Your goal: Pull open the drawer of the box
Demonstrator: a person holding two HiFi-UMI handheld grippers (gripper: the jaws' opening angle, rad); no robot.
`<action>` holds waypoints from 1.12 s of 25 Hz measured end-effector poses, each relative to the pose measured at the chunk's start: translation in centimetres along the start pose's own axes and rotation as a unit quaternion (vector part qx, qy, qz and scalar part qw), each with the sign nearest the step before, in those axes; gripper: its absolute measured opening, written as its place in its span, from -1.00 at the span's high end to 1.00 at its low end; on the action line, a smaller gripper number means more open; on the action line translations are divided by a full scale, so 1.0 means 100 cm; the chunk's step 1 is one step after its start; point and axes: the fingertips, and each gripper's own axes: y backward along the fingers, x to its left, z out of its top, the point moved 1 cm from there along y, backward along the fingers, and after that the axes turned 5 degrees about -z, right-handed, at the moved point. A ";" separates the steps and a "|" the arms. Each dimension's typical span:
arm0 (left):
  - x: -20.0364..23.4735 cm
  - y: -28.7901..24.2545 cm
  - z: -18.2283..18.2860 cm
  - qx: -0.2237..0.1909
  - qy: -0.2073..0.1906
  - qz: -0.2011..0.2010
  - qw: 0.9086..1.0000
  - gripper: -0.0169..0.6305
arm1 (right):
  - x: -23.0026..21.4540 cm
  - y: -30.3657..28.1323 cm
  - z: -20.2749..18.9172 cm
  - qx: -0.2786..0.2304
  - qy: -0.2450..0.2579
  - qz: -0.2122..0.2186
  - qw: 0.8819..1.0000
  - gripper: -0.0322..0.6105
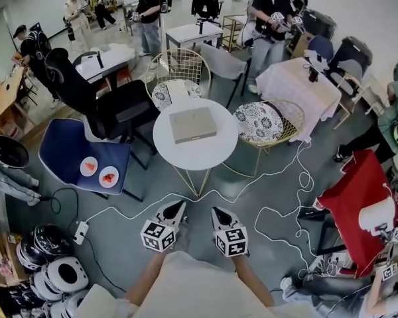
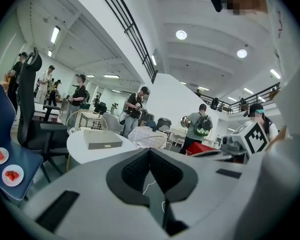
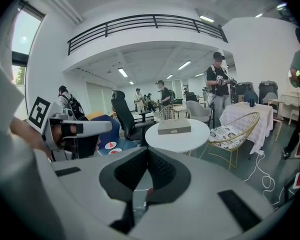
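Note:
A flat grey box (image 1: 192, 124) with a drawer front and a small handle lies on the round white table (image 1: 215, 156). Both grippers hover low, well short of the table and apart from the box. My left gripper (image 1: 180, 206) is shut with nothing between its jaws, and so is my right gripper (image 1: 215, 211) beside it. In the left gripper view the left gripper (image 2: 150, 152) points past the box (image 2: 103, 141) on the table (image 2: 79, 149). In the right gripper view the right gripper (image 3: 147, 152) points toward the box (image 3: 174, 126) on the table (image 3: 190, 140).
Gold wire chairs (image 1: 268, 124) stand behind and to the right of the table. On the left a blue chair (image 1: 66, 152) holds two small plates (image 1: 109, 176), with a black office chair (image 1: 99, 105) behind it. White cables (image 1: 278, 211) run over the floor. Helmets (image 1: 60, 273) lie lower left. People stand at the back.

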 end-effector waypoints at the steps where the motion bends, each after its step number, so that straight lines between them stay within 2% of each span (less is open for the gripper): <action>1: 0.009 -0.006 0.003 0.002 0.001 -0.001 1.000 0.91 | -0.002 -0.010 0.003 0.002 -0.001 -0.001 1.000 0.85; 7: 0.067 -0.043 0.027 0.010 0.007 -0.005 1.000 0.91 | -0.012 -0.074 0.031 0.017 -0.001 -0.001 1.000 0.85; 18: 0.175 -0.115 0.093 0.014 0.007 -0.013 1.000 0.91 | -0.040 -0.194 0.115 0.016 0.000 -0.008 1.000 0.85; 28: 0.241 -0.167 0.128 0.022 0.006 -0.027 0.999 0.91 | -0.066 -0.266 0.164 0.018 0.006 -0.021 1.000 0.85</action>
